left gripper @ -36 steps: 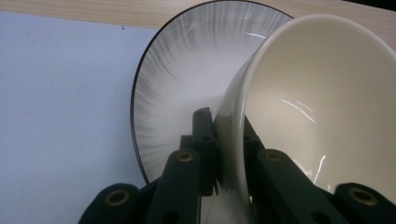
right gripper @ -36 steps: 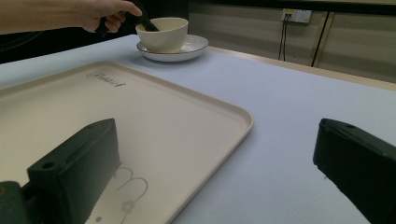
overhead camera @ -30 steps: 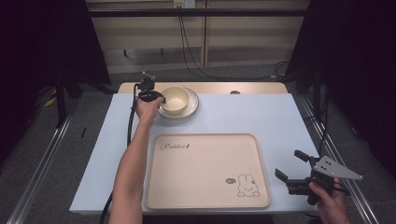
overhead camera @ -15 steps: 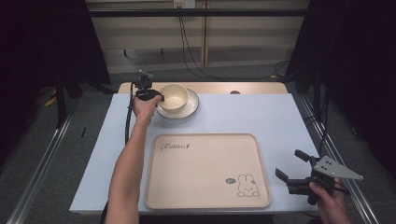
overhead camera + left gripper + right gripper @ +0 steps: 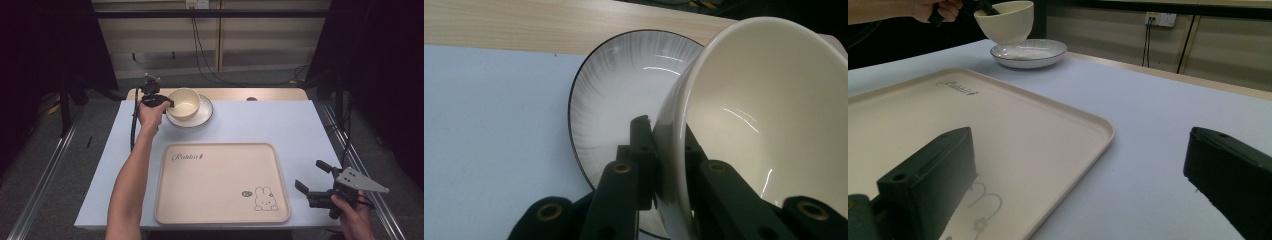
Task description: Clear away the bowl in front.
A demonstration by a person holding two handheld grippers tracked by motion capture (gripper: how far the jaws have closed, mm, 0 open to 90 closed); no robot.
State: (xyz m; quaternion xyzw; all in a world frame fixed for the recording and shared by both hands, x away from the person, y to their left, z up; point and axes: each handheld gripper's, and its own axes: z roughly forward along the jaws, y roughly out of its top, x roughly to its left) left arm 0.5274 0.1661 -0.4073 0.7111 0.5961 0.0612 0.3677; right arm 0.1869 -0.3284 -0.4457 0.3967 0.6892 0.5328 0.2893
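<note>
A cream bowl (image 5: pixel 186 102) hangs tilted just above a white, dark-rimmed plate (image 5: pixel 201 118) at the far middle of the table. My left gripper (image 5: pixel 169 104) is shut on the bowl's left rim. In the left gripper view one jaw lies inside the bowl (image 5: pixel 769 110) and the other outside its wall, with the plate (image 5: pixel 619 100) below. My right gripper (image 5: pixel 312 176) is held open and empty at the near right, beside the tray (image 5: pixel 220 185). The right gripper view shows the bowl (image 5: pixel 1005 21) lifted clear of the plate (image 5: pixel 1029 53).
A large cream tray (image 5: pixel 998 125) with a rabbit drawing lies flat at the near middle of the blue-covered table (image 5: pixel 280 125). A wooden strip (image 5: pixel 260 94) runs along the far edge. A cable (image 5: pixel 134 125) trails from the left gripper.
The left gripper has risen slightly with the bowl, lifting it off the plate. The right gripper has stayed where it was.
</note>
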